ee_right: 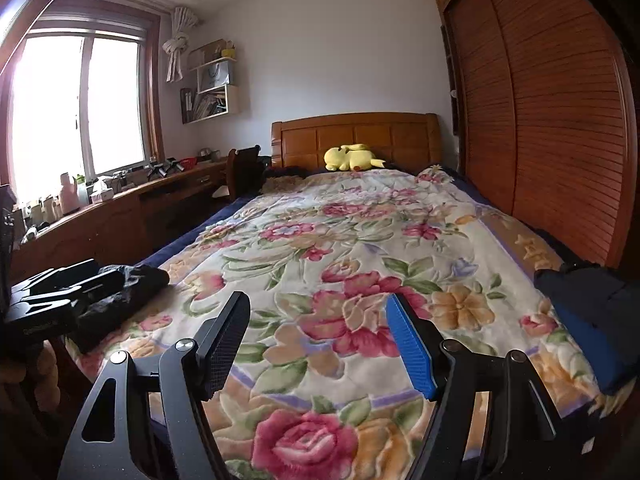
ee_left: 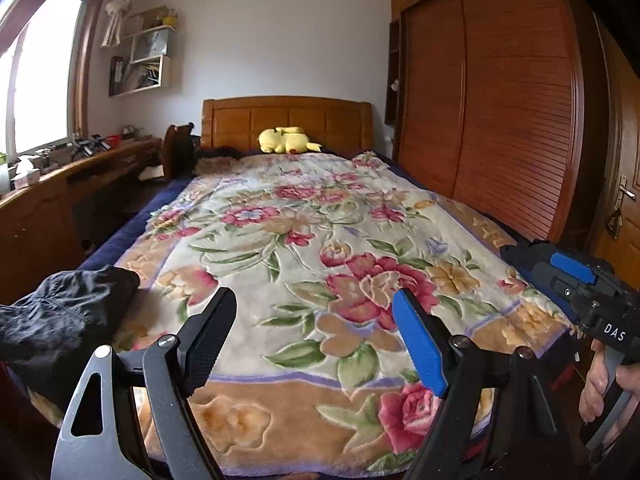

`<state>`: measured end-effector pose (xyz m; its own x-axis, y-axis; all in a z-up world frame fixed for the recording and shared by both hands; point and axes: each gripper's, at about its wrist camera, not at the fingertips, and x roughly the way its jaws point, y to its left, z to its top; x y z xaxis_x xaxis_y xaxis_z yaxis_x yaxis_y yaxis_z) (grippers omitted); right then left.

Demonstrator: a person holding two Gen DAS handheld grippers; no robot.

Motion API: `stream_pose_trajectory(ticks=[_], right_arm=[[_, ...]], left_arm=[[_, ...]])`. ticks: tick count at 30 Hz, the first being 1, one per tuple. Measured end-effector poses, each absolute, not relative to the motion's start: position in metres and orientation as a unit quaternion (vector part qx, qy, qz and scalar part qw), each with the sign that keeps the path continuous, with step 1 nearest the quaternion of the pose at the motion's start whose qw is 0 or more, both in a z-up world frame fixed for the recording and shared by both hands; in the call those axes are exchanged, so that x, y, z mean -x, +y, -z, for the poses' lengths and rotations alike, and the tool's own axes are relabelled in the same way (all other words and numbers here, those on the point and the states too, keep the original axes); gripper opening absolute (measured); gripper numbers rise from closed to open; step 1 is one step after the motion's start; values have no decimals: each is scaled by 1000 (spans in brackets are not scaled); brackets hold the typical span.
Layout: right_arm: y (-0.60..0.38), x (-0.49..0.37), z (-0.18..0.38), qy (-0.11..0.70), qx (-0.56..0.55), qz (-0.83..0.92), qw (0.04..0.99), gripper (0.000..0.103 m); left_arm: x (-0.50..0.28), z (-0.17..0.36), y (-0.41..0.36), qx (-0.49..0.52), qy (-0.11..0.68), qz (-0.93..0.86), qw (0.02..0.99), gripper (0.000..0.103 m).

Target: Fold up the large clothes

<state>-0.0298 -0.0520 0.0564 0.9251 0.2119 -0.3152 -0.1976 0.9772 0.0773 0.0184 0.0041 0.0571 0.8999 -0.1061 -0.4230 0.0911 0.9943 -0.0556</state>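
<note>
Left wrist view: the left claw (ee_left: 316, 336) is held wide open over the foot of the bed (ee_left: 132, 216), and nothing is gripped between its black and blue fingers. The right claw (ee_right: 318, 340) is seen the same way in the right wrist view, wide open with only the flowered blanket (ee_left: 304, 248) below it.

A dark crumpled garment (ee_left: 60, 316) is left in a heap at the near left corner of the bed, partly on the blanket (this is likely the large piece of clothing to be folded). A second dark blue bundle (ee_right: 592, 312) is seen at the near right edge, but what it is cannot be told.

Both claws are pointed a little downward and are kept apart from the garment, so nothing is touched yet. The wide middle of the blanket is left bare, probably so that the garment can be spread flat there. The claws are probably kept open so that the cloth can be pinched as soon as it is reached. A yellow plush toy (ee_left: 286, 140) is set far off by the headboard (ee_left: 288, 120), out of the way.
</note>
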Motion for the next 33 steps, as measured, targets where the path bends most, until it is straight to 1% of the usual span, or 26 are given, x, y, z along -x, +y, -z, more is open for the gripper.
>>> stream_pose_trajectory(ticks=[16, 33], right_arm=[[-67, 14, -49, 166, -25, -106, 980, 72], [-78, 22, -52, 165, -18, -116, 979, 72]], left_arm=[[-6, -57, 13, 24, 200, 36, 979, 81], [-5, -56, 12, 14, 207, 30, 978, 81]])
